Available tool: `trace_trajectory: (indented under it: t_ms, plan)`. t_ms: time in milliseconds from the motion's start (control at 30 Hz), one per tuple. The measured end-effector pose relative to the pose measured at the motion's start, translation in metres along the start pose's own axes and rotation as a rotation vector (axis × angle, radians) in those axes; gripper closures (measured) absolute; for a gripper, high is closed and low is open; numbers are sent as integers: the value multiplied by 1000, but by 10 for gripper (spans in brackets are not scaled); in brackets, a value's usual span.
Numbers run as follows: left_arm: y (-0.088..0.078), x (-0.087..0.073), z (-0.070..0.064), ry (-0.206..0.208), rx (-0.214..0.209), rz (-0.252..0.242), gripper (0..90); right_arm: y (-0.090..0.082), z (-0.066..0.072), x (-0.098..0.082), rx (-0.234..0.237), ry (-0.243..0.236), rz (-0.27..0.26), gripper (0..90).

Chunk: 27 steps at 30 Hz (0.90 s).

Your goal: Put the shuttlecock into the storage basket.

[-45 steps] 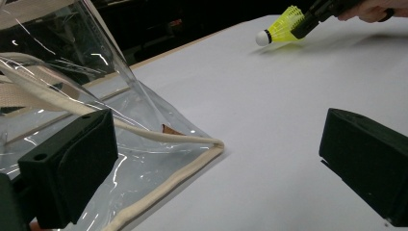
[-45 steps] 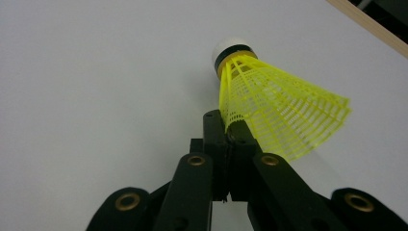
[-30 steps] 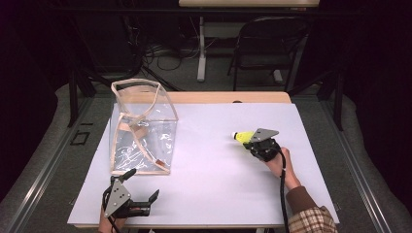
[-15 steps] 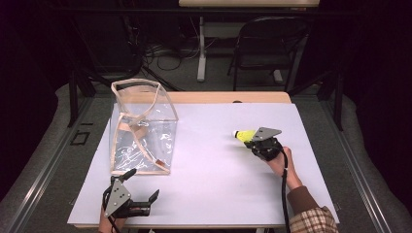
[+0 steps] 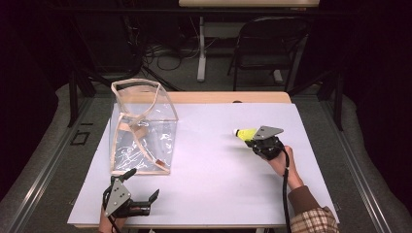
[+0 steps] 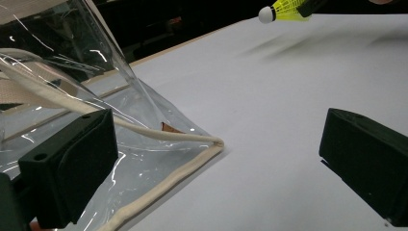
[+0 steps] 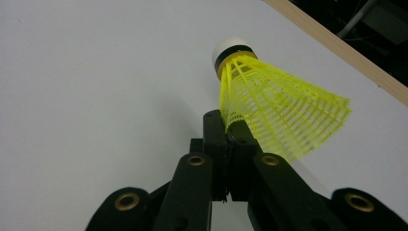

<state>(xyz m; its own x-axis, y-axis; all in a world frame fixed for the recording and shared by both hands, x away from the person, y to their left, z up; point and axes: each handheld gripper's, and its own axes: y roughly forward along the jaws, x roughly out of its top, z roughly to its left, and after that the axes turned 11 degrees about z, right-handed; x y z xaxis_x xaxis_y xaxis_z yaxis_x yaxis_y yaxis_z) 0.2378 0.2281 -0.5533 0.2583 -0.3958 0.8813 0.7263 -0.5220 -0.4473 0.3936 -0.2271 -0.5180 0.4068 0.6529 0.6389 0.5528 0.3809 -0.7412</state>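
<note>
Around the table the room [image 5: 43, 43] is very dark. At the back, a grey floor [image 5: 184, 73] carries loose cables [image 5: 160, 51], the pale post of another table [image 5: 201, 48] and a black folding chair [image 5: 265, 51]. A raised grey border [image 5: 58, 141] runs along the left and right sides of the work area.

The table [image 5: 218, 174] has a flat, white, matte top, and a strip of light wood [image 5: 228, 97] shows along its far edge. The white surface is clean and takes soft shadows, as the left gripper view shows under the shuttlecock.

On the left part of the table stands a clear plastic bag [image 5: 141, 128] with cream fabric edging, upright and open on top. In the left gripper view its lower corner and the cream piping lie on the white top, just beside the near jaw.

The person's right hand [image 5: 282, 162], with a plaid sleeve [image 5: 313, 218] behind it, holds the right gripper [image 5: 250, 139] over the right half of the table, well apart from the bag. Its jaws are pressed together on the net skirt of a yellow shuttlecock [image 7: 269, 110], whose white cork tip points toward the bag. It is lifted a little above the surface.

The left gripper [image 5: 142, 187] rests at the near left edge, just in front of the bag. Its jaws are spread wide with nothing between them.
</note>
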Motion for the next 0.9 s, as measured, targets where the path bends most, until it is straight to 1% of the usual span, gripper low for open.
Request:
trace_trajectory:
  t_ms: [167, 300, 900]
  plan:
    - [0, 0, 0, 0, 1, 2, 0, -1, 1, 2, 0, -6, 12, 891]
    - [0, 0, 1, -3, 1, -1, 0, -3, 1, 4, -6, -9, 7, 892]
    - [-1, 0, 1, -2, 2, -1, 0, -25, -4, 18, -42, -29, -5, 892]
